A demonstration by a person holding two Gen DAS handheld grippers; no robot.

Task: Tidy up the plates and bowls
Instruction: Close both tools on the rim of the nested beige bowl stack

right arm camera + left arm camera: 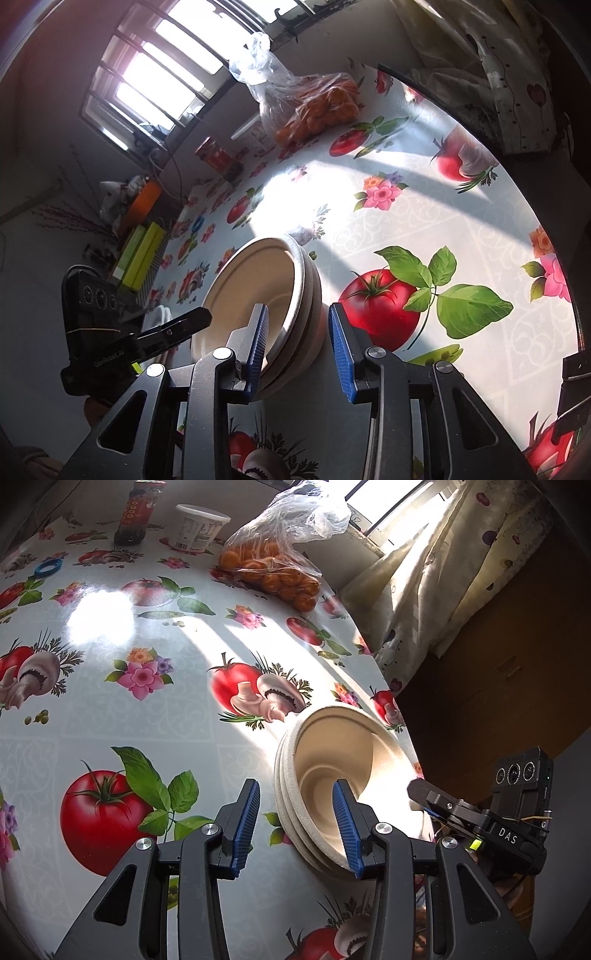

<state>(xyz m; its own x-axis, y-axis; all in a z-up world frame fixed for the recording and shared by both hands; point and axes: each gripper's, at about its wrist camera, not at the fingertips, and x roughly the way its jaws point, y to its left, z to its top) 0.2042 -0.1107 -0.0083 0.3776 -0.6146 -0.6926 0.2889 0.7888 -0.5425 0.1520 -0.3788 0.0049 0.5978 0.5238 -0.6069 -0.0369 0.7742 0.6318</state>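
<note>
- The left claw (295, 823) is spread wide, its near blue ribbed pad (345, 827) inside the stack of beige moulded-fibre bowls (332, 771) and the other outside the rim, so the jaws straddle it.
- The right claw (297, 347) is likewise spread, straddling the opposite rim.
- The stack sits at the edge of the desk with the tomato-and-flower oilcloth (147, 701), just beside the drop.
- Judgement: close both claws squarely on all the nested rims, then lift level so the stack cannot slide off the edge.
</note>
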